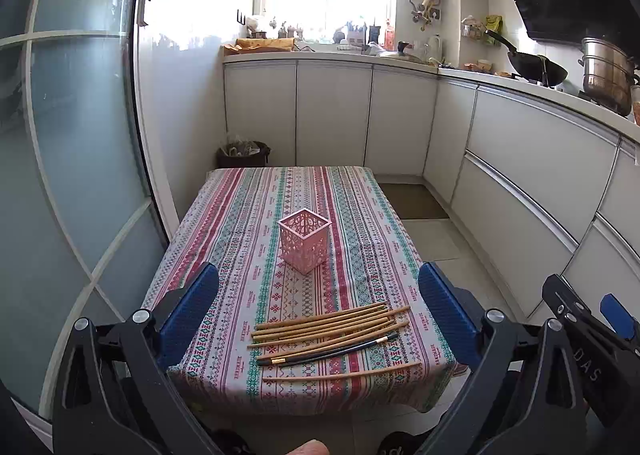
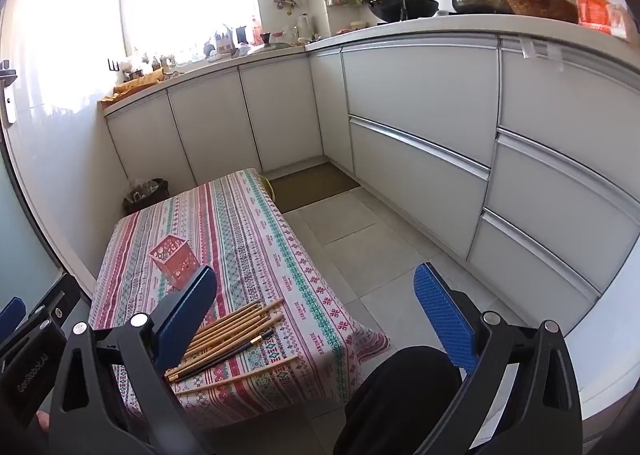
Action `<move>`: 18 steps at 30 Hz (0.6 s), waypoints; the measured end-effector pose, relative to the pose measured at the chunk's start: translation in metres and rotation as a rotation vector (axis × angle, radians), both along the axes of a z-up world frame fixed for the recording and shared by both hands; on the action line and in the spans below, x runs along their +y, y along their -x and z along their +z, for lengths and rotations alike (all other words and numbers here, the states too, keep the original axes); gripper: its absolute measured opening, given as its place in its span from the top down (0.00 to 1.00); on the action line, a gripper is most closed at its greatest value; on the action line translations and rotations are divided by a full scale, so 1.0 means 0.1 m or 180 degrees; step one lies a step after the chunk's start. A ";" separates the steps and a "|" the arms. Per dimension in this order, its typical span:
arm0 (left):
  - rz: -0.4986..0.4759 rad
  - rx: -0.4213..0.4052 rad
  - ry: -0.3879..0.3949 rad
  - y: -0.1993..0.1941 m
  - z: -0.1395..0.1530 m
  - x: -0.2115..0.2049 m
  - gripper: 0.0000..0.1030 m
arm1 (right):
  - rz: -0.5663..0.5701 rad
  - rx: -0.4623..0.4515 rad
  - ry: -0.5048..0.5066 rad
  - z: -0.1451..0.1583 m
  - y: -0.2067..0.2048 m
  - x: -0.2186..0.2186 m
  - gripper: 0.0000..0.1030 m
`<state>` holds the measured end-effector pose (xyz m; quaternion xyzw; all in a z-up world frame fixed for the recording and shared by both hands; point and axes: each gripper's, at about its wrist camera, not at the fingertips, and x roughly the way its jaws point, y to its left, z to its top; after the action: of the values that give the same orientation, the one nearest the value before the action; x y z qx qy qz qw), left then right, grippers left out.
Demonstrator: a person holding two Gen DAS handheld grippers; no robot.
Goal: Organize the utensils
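Left claw (image 1: 318, 319) agape above chopsticks (image 1: 328, 329) | right claw (image 2: 316, 321) agape, off-table

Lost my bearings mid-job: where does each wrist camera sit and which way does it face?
Left wrist: above the table's near edge, facing along it; open left tool frames chopsticks and pink holder; the right tool shows at right.
Right wrist: right of the table, angled toward the cabinets; open right tool, dark-clothed knee below.
Shared: chopsticks, holder, striped tablecloth.
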<state>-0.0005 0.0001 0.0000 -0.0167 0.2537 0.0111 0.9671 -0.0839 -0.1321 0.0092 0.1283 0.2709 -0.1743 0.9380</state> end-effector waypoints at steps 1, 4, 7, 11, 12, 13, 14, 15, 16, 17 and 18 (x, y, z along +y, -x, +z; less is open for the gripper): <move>0.0007 -0.0001 0.0003 0.00 0.00 0.00 0.07 | 0.0000 -0.0003 -0.0001 0.00 0.00 0.00 0.07; 0.0005 -0.0004 0.0009 0.00 0.01 0.01 0.07 | -0.0002 -0.0003 0.0000 0.00 0.00 0.00 0.07; -0.0005 -0.0001 0.0002 0.00 0.01 0.01 0.07 | -0.0002 0.0001 -0.0004 0.00 0.00 -0.01 0.07; -0.0004 0.0003 0.0000 -0.01 0.01 -0.01 0.07 | -0.0001 0.0004 -0.0014 -0.01 0.01 0.00 0.07; -0.0005 0.0001 -0.0004 -0.01 0.01 -0.01 0.07 | 0.0000 0.0008 -0.0015 0.00 0.00 -0.01 0.07; -0.0003 -0.0002 -0.0003 -0.01 0.01 -0.01 0.07 | -0.0002 0.0006 -0.0014 0.00 0.00 -0.01 0.07; -0.0002 -0.0005 0.0000 -0.01 0.01 -0.01 0.07 | -0.0002 0.0004 -0.0014 0.00 0.00 -0.01 0.07; -0.0001 -0.0010 -0.0005 0.00 0.00 -0.02 0.07 | 0.0001 0.0005 -0.0017 0.00 0.00 -0.01 0.07; -0.0002 -0.0009 -0.0004 0.00 0.00 -0.02 0.07 | 0.0000 0.0005 -0.0019 0.00 0.00 -0.01 0.07; -0.0002 -0.0003 -0.0002 0.00 0.00 -0.02 0.07 | 0.0001 0.0008 -0.0019 0.00 0.00 -0.02 0.07; -0.0004 -0.0008 -0.0003 0.00 0.00 -0.02 0.07 | 0.0004 0.0008 -0.0020 0.00 0.00 -0.02 0.07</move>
<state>-0.0008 -0.0015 -0.0003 -0.0161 0.2524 0.0106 0.9674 -0.0837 -0.1337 0.0091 0.1309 0.2727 -0.1731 0.9373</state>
